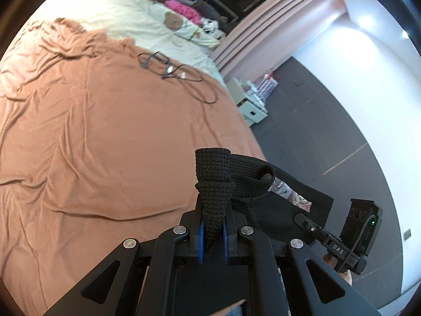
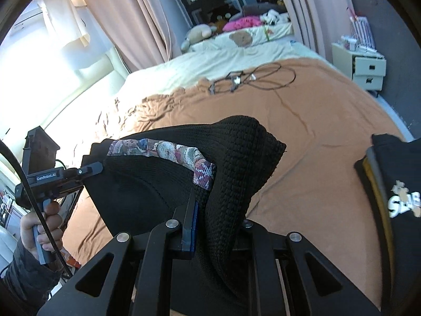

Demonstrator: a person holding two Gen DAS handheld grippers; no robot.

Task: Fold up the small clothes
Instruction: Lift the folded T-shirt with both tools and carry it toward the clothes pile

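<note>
The black knit garment (image 1: pixel 214 184) is pinched by the left tool (image 1: pixel 213 233) and the right tool (image 2: pixel 208 226), lifted above the bed (image 1: pixel 105 131). Only in the right view, a hand (image 2: pixel 39 223) and a second dark garment (image 2: pixel 394 184) are seen.

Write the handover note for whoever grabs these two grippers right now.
Left gripper: shut on a bunched corner of the black knit garment.
Right gripper: shut on the garment's other end, next to its patterned trim.
Garment: held up between both grippers, above the brown bedspread, not lying on it.
Also there: a cable lies farther up the bed; another dark garment with white lettering is at the right edge of the right wrist view.
Done: garment picked up at both ends.
Left: lay it flat on the bedspread and fold it; no fold is visible yet.
</note>
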